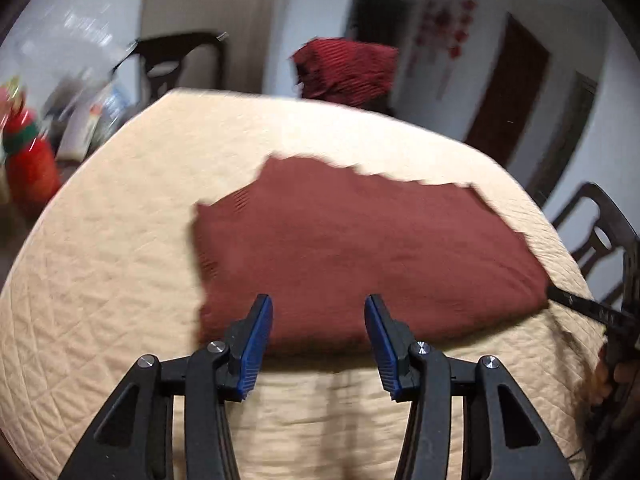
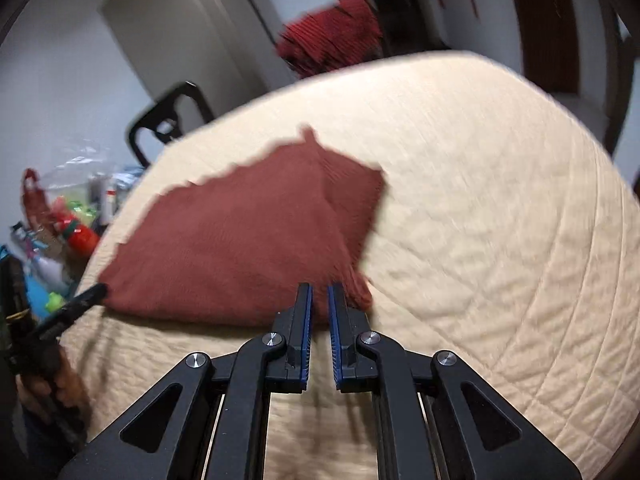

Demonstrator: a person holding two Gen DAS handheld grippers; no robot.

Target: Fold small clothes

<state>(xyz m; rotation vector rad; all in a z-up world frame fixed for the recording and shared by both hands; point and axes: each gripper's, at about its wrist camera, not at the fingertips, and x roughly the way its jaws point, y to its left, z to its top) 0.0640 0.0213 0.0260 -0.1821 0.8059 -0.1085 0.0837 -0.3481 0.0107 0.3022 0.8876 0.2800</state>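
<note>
A dark red garment (image 1: 360, 248) lies flat, folded over, on the cream quilted table cover (image 1: 120, 240). My left gripper (image 1: 319, 312) is open, its blue pads just over the garment's near edge with nothing between them. In the right wrist view the garment (image 2: 240, 240) has a flap folded across its right side. My right gripper (image 2: 320, 300) is nearly shut, with a narrow gap between the pads, at the garment's near right corner. I cannot tell if cloth is pinched. The right gripper's tip (image 1: 576, 302) touches the garment's right edge in the left wrist view.
A stack of red folded clothes (image 1: 348, 68) sits at the far table edge. Dark chairs (image 1: 180, 60) stand behind and to the right (image 1: 600, 240). Clutter with a red toy (image 1: 28, 152) lies off the left edge.
</note>
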